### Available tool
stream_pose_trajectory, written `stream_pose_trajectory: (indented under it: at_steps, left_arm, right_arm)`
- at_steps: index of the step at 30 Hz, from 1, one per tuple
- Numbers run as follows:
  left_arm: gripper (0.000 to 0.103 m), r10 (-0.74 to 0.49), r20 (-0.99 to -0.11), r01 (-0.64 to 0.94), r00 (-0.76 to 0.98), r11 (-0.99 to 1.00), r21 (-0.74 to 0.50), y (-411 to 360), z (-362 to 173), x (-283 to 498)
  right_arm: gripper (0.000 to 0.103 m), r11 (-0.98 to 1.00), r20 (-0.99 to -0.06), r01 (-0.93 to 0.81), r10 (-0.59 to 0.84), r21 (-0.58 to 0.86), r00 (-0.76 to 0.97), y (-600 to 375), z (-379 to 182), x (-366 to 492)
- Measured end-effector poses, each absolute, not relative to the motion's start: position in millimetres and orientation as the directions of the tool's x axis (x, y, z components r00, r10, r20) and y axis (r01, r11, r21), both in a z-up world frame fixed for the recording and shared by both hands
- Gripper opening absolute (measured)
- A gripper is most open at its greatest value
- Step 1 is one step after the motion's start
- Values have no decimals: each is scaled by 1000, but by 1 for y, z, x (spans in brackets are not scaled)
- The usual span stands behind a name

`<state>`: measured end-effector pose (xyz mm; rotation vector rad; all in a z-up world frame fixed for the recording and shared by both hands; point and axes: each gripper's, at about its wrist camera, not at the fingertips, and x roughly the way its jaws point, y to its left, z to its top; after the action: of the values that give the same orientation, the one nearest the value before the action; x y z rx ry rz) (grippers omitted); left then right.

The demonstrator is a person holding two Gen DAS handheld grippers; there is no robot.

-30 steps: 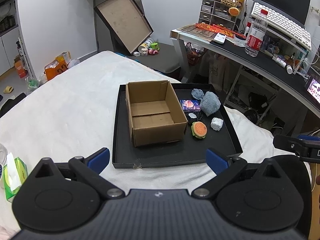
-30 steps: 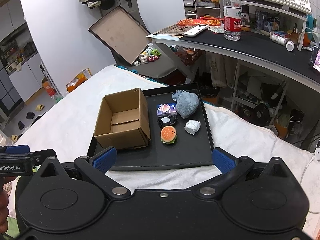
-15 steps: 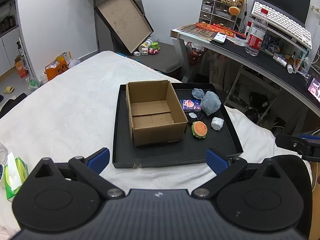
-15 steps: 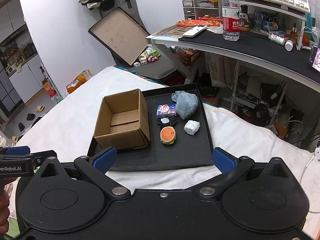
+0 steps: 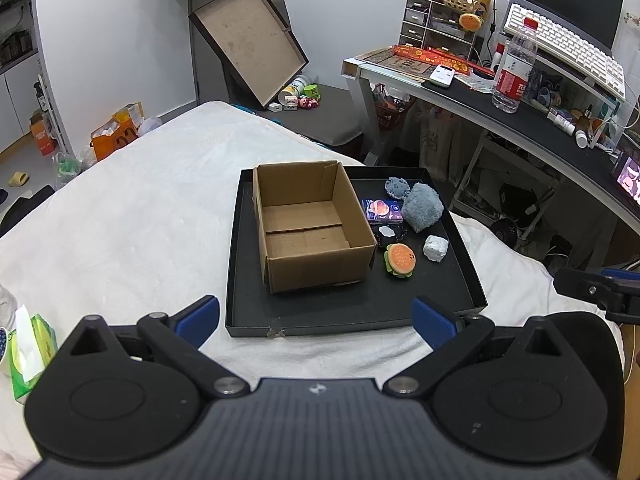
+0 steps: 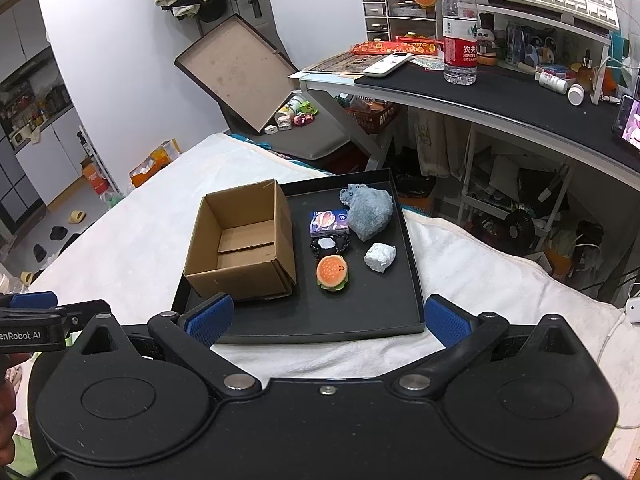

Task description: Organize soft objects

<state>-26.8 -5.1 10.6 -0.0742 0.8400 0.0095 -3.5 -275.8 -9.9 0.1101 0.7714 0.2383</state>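
An open, empty cardboard box (image 5: 312,224) (image 6: 244,240) stands on the left part of a black tray (image 5: 352,312) (image 6: 360,316) on the white bed. To its right lie a fuzzy blue-grey lump (image 5: 422,212) (image 6: 370,214), a white crumpled lump (image 5: 436,248) (image 6: 380,257), a burger toy (image 5: 400,261) (image 6: 332,273), a small printed pack (image 5: 382,211) (image 6: 329,223) and a black item with a white patch (image 5: 387,234) (image 6: 329,245). My left gripper (image 5: 316,316) and right gripper (image 6: 326,316) are open and empty, short of the tray's near edge.
A cluttered desk (image 6: 500,92) with a water bottle (image 6: 460,28) and keyboard stands behind the bed at right. A tilted tray lid (image 5: 248,44) leans on the back wall. A green tissue pack (image 5: 28,348) lies at the left.
Both grippers have crept slightly toward the tray. Nothing on the tray has moved.
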Motion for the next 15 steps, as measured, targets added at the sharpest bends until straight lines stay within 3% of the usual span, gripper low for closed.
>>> stream_pose_trajectory:
  at_steps: [15]
  left_arm:
    - [102,-25,-751,-37,660,997,-66,-4,11,-20]
  right_arm:
    - [103,969,-681,-173,249,179,689,-275,-8,2]
